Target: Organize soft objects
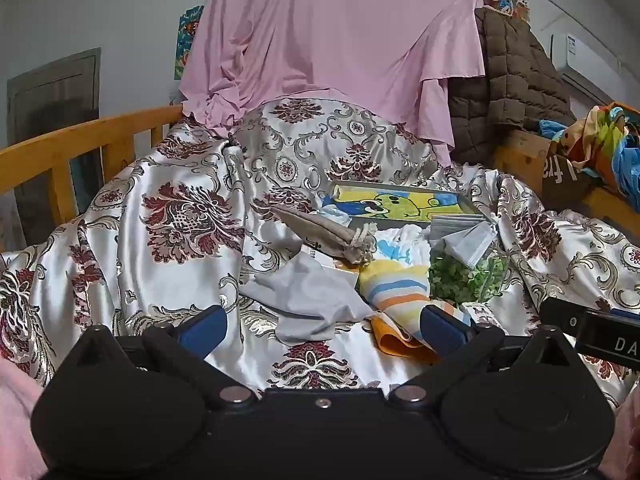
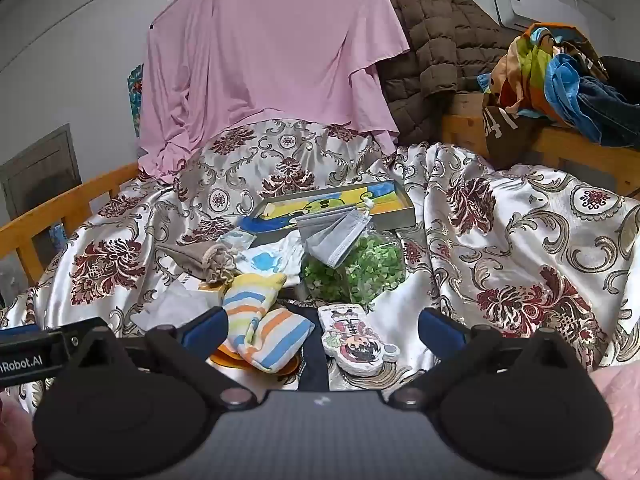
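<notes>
Both grippers, left (image 1: pixel 324 330) and right (image 2: pixel 323 330), are hovering wide apart, empty, just near of the soft striped sock (image 2: pixel 256 320) lying on glossy satin bedspread (image 2: pixel 520 240).

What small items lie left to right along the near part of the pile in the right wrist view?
Pale grey cloth → striped socks → cartoon-figure cushion.

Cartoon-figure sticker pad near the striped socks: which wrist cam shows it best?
Right wrist. The cartoon-figure pad lies whole and unobstructed on the satin cover, right of the striped socks. The left wrist view catches only a sliver of it, cut off behind that gripper's right finger.
</notes>
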The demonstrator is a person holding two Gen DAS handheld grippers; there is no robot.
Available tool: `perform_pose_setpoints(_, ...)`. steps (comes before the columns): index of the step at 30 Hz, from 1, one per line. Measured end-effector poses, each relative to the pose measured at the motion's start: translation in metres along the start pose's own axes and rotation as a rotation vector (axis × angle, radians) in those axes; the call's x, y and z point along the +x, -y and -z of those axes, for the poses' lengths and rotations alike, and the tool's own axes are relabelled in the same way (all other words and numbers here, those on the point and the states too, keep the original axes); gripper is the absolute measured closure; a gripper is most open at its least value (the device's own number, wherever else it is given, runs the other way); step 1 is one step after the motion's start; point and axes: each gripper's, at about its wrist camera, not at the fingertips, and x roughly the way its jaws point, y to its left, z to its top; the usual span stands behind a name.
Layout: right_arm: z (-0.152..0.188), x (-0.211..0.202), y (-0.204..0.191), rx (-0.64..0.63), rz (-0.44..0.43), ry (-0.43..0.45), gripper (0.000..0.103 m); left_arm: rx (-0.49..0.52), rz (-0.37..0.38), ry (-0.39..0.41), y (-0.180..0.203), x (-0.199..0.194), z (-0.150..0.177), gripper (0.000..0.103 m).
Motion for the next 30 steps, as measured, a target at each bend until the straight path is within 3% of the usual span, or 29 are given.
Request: perform_pose_setpoints(30,-0.0002,0.0001,0.0004,0.002,0.000,-0.006,0.000,-0.006,0.003,-0.003,-0.0002,0.0001,-0.0001,0.001)
